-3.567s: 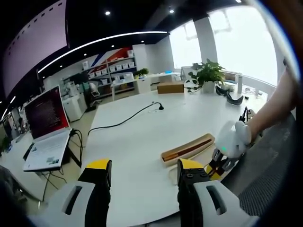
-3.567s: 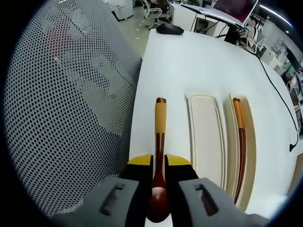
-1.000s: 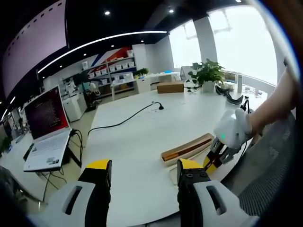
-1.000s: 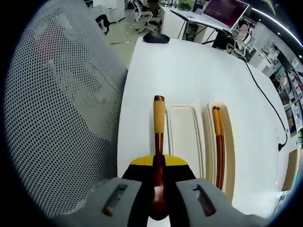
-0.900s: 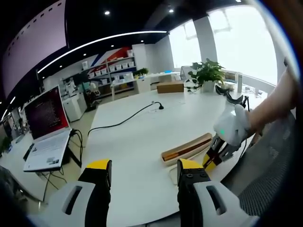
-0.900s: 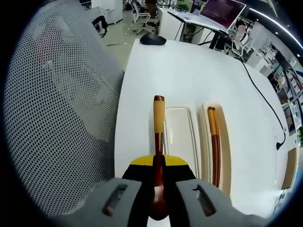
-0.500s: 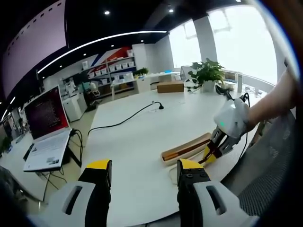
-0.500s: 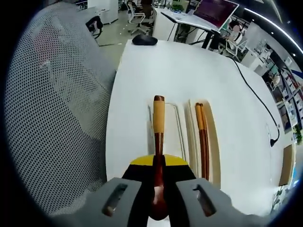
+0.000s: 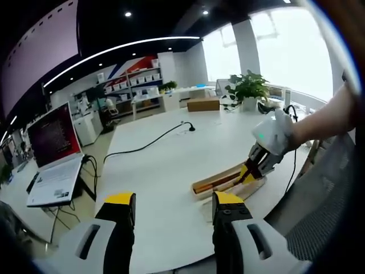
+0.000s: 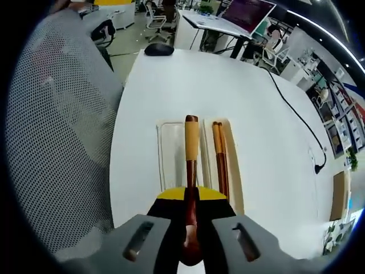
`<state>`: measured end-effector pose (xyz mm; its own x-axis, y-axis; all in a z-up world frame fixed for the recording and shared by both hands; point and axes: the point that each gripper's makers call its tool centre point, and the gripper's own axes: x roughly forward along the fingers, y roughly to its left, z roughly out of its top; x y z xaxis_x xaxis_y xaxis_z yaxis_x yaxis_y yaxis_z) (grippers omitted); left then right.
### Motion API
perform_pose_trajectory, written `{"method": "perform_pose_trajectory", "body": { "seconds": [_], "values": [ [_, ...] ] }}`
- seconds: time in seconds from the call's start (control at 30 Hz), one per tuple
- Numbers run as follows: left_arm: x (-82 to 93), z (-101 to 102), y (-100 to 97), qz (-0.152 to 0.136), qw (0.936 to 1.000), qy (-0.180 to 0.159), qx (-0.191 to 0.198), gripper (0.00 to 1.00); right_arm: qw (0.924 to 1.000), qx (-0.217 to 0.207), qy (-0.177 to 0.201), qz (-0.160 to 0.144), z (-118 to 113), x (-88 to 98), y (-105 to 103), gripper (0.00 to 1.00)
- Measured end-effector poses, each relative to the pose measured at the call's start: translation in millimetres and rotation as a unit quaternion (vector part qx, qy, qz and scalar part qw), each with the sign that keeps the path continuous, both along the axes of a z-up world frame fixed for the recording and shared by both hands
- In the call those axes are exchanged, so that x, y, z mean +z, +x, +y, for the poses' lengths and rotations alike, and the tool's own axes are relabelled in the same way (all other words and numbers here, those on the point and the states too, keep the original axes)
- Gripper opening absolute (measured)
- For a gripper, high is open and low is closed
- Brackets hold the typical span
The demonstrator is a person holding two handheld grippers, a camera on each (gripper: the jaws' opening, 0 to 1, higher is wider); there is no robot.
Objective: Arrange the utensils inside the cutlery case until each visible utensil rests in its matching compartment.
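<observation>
My right gripper (image 10: 191, 197) is shut on a dark wooden spoon (image 10: 191, 145), whose yellow-tipped handle points forward. The spoon hangs above the cream cutlery case (image 10: 166, 160), over the ridge between its empty left compartment and the right one. A pair of brown chopsticks (image 10: 221, 160) lies in the right compartment. In the left gripper view the case (image 9: 223, 181) lies near the table's right edge, and the right gripper (image 9: 252, 170) hovers over its far end, held by a person's hand. My left gripper (image 9: 172, 201) stands open and holds nothing, well short of the case.
A grey mesh chair back (image 10: 54, 125) stands close to the table edge, left of the case. A black mouse (image 10: 158, 49) and a laptop (image 10: 245, 14) lie farther off. A black cable (image 9: 151, 144) crosses the white table (image 9: 148, 171); an open laptop (image 9: 54, 157) sits left, a potted plant (image 9: 248, 91) far back.
My right gripper has carried the spoon sideways from beside the case to above it, near the chopsticks' compartment. The left gripper has hardly moved and stays open.
</observation>
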<state>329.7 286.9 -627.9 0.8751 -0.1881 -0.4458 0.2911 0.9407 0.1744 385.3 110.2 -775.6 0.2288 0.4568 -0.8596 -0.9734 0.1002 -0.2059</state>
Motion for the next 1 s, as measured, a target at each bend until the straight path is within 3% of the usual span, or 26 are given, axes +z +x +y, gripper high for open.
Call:
{"method": "perform_pose_trajectory", "body": {
  "seconds": [0.47, 1.0],
  "values": [
    [1.9, -1, -1.5, -0.001, 1.0, -0.002, -0.002, 0.54, 0.9997, 0.002, -0.011, -0.021, 3, 7.7, 23, 0.01],
    [1.1, -2, -0.5, -0.001, 1.0, -0.005, -0.007, 0.52, 0.9988, 0.014, -0.039, -0.024, 1, -5.1, 38, 0.01]
  ]
}}
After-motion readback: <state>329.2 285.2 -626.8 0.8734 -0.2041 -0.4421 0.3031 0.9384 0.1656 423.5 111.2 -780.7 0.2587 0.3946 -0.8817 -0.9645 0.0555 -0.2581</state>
